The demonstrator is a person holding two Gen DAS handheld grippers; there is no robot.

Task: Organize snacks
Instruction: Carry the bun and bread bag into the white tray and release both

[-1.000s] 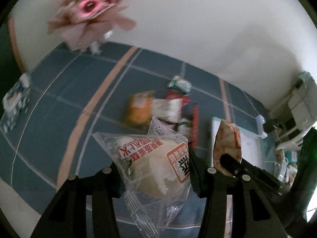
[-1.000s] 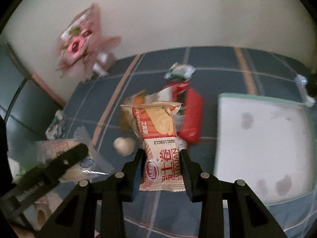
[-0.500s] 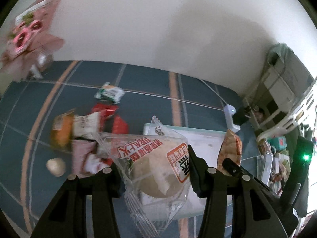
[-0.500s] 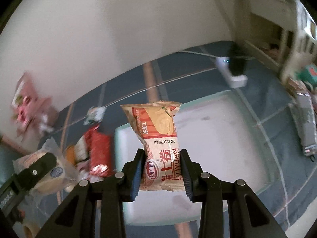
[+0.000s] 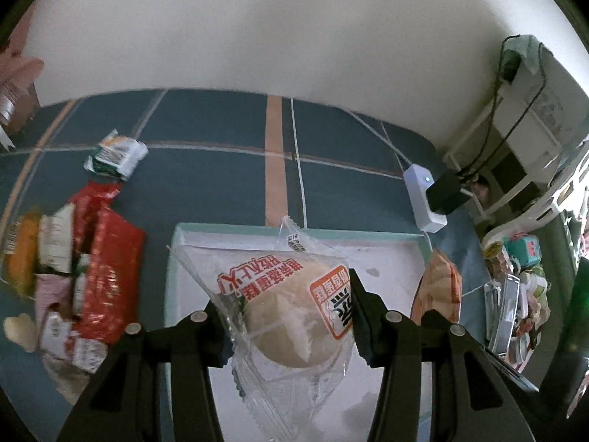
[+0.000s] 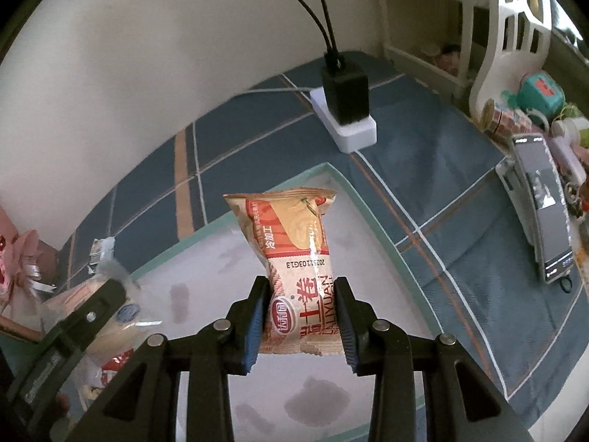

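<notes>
The left tongs (image 5: 291, 326) are clenched on a clear plastic bag holding a round pale bun (image 5: 283, 305), with red and orange print on the wrap, hanging above the shallow white tray with a pale green rim (image 5: 173, 258). The right tongs (image 6: 300, 322) grasp the lower end of a tall orange-and-white snack packet (image 6: 298, 258), upright over the same tray (image 6: 331, 173); seen from the left wrist, that packet (image 5: 438, 287) sits just right of the bun. The tray rests on a blue cloth with orange and white stripes (image 5: 221, 169). Left of the tray lies a heap of red, orange and white snack packs (image 5: 88, 258), and farther left-back a small green-and-white wrapper (image 5: 116, 154) lies apart. Beyond the tray's far right corner sits a white power strip with a black plug (image 6: 346, 118).
</notes>
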